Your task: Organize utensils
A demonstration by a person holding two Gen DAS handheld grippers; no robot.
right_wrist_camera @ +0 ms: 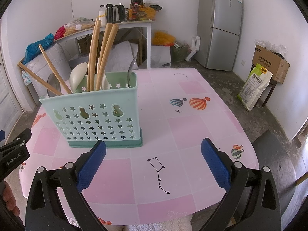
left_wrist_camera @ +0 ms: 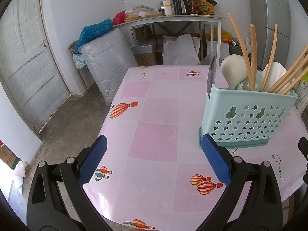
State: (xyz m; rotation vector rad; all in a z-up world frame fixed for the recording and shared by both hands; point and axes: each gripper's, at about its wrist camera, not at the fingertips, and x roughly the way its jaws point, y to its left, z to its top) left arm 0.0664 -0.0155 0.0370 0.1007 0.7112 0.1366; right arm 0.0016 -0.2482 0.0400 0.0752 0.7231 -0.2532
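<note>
**Operator:** Left wrist view first. My left gripper (left_wrist_camera: pixel 154 160) hangs over the pink checked tablecloth (left_wrist_camera: pixel 154 138) with its blue fingers (left_wrist_camera: pixel 92 159) spread wide and nothing between them. The mint utensil caddy (left_wrist_camera: pixel 248 119) stands upright just ahead of my right-hand finger, its base almost level with that fingertip.

**Observer:** What is in the caddy?

**Operator:** Wooden handles (left_wrist_camera: pixel 253 57) stick up out of it and fan outward, a cream spoon bowl (left_wrist_camera: pixel 233 70) rises beside them, and a dark blade (left_wrist_camera: pixel 211 75) stands at the caddy's far left corner. I cannot tell which compartment each piece sits in.

**Observer:** And the other hand?

**Operator:** On the right wrist view my right gripper (right_wrist_camera: pixel 153 161) is spread just as wide, also empty. Here the caddy (right_wrist_camera: pixel 92 115) sits just beyond my left-hand finger, its base close to that fingertip. Between the fingers I see only cloth, with a printed constellation (right_wrist_camera: pixel 158 175). The wooden handles (right_wrist_camera: pixel 93 55) lean at different angles, and a metal spoon (right_wrist_camera: pixel 131 71) stands at the caddy's right end.

**Observer:** Can you see the left tool from there?

**Operator:** Yes, its black body (right_wrist_camera: pixel 13 154) shows at the left edge, well outside my left-hand finger.
</note>
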